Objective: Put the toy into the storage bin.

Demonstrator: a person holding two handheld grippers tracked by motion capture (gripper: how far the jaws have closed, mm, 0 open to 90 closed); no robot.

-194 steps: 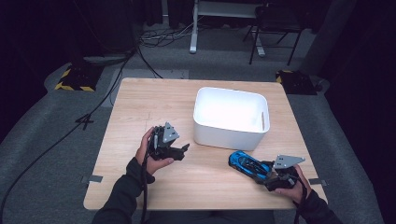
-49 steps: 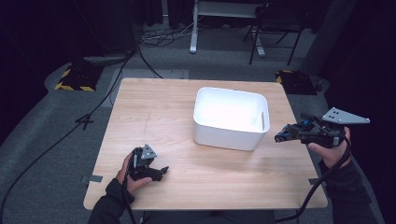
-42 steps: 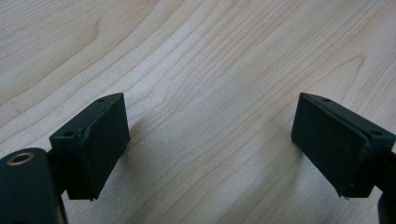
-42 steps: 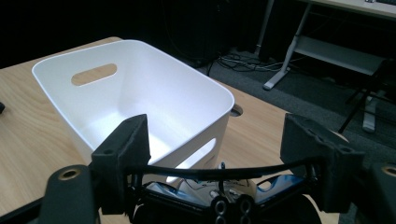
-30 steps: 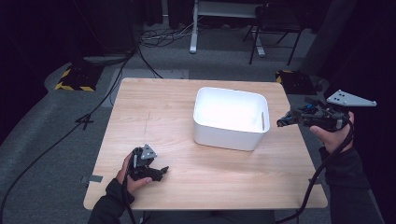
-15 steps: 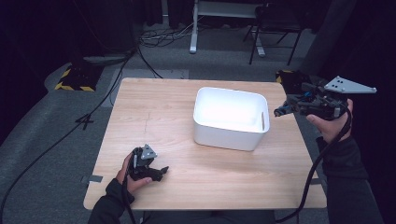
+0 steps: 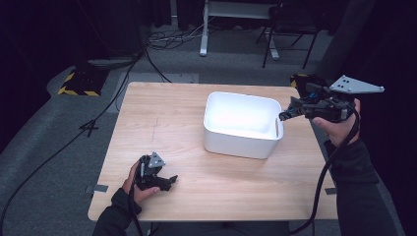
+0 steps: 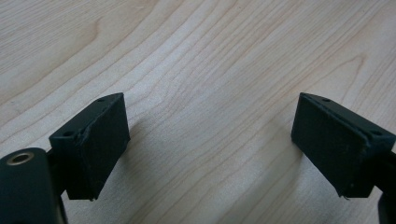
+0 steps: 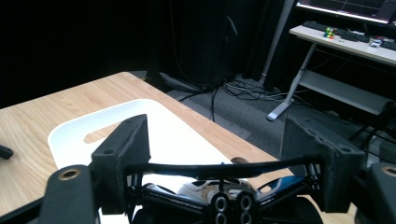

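L gripper (image 7: pixel 169 181) rests on the pale wooden tabletop (image 7: pixel 172 118) near its front-left corner, fingers spread wide w/ nothing between. White rectangular plastic bin (image 7: pixel 243 124) sits mid-tabletop. R gripper (image 7: pixel 285 114), just above bin's right rim, fingers clenched on a blue-and-black toy car (image 9: pixel 219 191).

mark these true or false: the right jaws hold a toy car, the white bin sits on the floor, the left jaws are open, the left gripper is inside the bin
1. The right gripper holds a blue and black toy car: true.
2. The white rectangular plastic bin sits on the floor: false, it stands on the light wooden table.
3. The left gripper has open jaws with nothing between them: true.
4. The left gripper is inside the bin: false, it rests on the table near its front edge.
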